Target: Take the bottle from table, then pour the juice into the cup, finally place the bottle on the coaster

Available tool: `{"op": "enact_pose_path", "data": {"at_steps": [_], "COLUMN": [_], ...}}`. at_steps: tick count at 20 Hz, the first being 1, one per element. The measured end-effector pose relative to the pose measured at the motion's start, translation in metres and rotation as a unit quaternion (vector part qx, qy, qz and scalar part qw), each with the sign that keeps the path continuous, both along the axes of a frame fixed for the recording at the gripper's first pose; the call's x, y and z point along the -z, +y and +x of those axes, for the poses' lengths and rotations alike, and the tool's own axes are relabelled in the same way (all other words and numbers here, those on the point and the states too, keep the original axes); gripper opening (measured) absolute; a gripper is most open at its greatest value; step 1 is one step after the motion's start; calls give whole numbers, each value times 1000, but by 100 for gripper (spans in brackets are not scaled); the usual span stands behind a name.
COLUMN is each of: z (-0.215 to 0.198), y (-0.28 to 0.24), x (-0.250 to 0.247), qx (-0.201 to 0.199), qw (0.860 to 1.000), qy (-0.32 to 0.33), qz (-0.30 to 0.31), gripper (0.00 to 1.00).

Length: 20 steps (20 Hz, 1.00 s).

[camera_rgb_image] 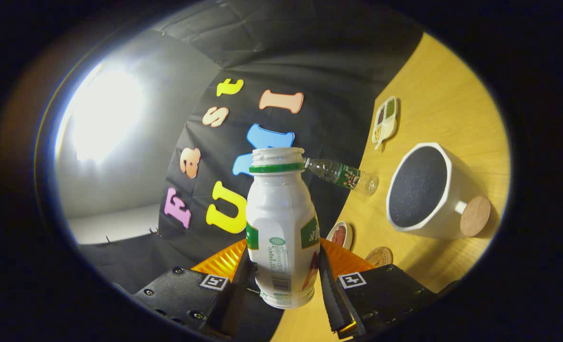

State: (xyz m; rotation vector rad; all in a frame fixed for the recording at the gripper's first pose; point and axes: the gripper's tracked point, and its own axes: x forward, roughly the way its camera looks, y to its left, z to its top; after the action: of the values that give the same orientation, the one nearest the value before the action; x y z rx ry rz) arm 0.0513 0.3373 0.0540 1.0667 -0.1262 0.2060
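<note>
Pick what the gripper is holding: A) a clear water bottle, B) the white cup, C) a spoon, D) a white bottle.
D: the gripper has both fingers pressed on the sides of the white bottle, while the clear water bottle and the white cup sit beyond on the table.

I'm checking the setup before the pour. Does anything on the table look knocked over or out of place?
Yes: a clear plastic bottle lies on its side on the table, beyond the white bottle clamped between the gripper fingers. The cup stands upright.
</note>
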Motion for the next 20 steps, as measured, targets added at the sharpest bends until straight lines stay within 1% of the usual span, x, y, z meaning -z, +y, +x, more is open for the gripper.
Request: {"op": "enact_pose_path", "data": {"at_steps": [2,4,6,8,10,12,16,18,19,20], "z": [8,12,10,12,20,28,48,63,70,74], "y": [10,14,20,29,34,37,37,37,40,45], "x": [13,27,29,17,7,2,6,21,29,37], "qx": [4,12,17,31,45,59,81,79,69,57], "qw": [996,984,965,946,924,903,869,849,843,841], "qy": [24,55,73,58,54,51,62,84,90,91], "qz": [-84,-172,-250,-316,-377,-422,-484,-516,-525,-530], "gripper": [69,69,69,69,69,69,69,70,70,70]}}
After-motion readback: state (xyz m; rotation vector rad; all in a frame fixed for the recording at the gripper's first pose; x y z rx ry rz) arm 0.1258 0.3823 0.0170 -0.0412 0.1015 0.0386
